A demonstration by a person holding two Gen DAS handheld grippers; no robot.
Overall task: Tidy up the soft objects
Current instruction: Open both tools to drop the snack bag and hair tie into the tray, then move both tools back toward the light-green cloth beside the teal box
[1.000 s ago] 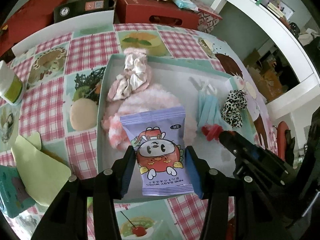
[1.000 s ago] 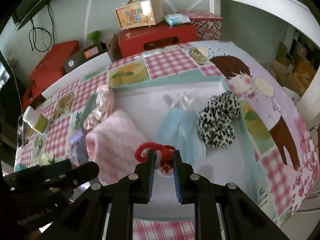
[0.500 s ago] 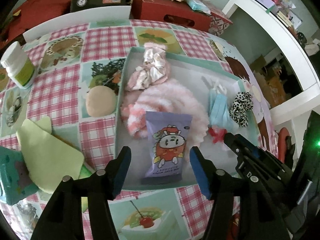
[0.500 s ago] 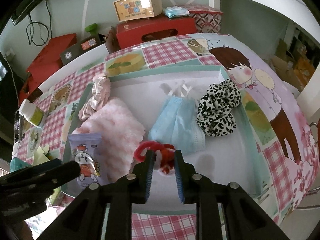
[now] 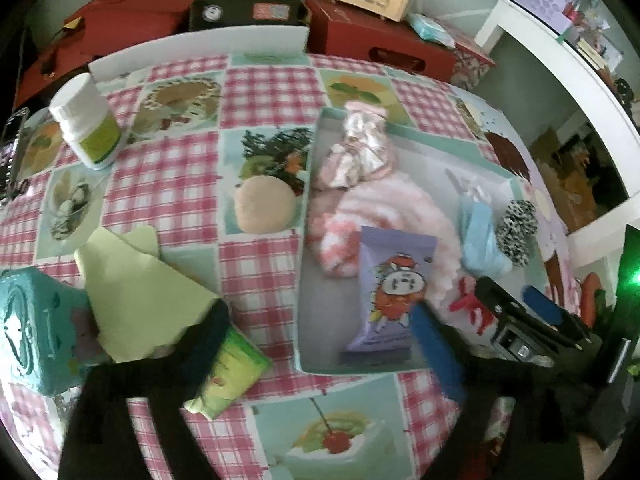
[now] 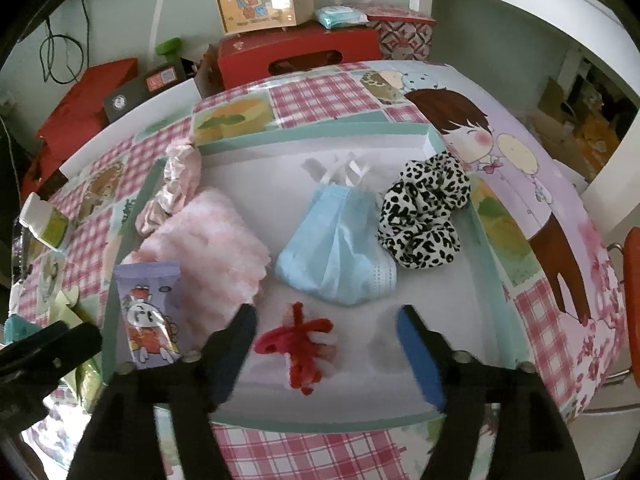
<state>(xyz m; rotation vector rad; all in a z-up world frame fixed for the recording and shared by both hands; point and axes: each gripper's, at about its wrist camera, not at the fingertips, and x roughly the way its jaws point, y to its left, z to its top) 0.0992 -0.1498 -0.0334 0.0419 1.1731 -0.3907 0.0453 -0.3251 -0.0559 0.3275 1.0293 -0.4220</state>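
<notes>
Our right hand-held gripper point(image 6: 326, 344) has released the red scrunchie point(image 6: 298, 346), now lying between its spread fingers; our left hand-held gripper point(image 5: 320, 344) is spreading wide beside the wipes packet point(image 5: 390, 294).

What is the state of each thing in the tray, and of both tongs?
Left tongs: open, empty.
Right tongs: open, empty.
Purple snack packet: lying flat, sealed.
Red hair tie: lying free.
Blue face mask: folded.
Leopard scrunchie: bunched.
Pink fluffy cloth: folded.
Tray: holding all these.

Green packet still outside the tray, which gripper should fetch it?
Left. The left gripper is open beside the green packet; the right gripper, also open, hangs over the tray.
</notes>
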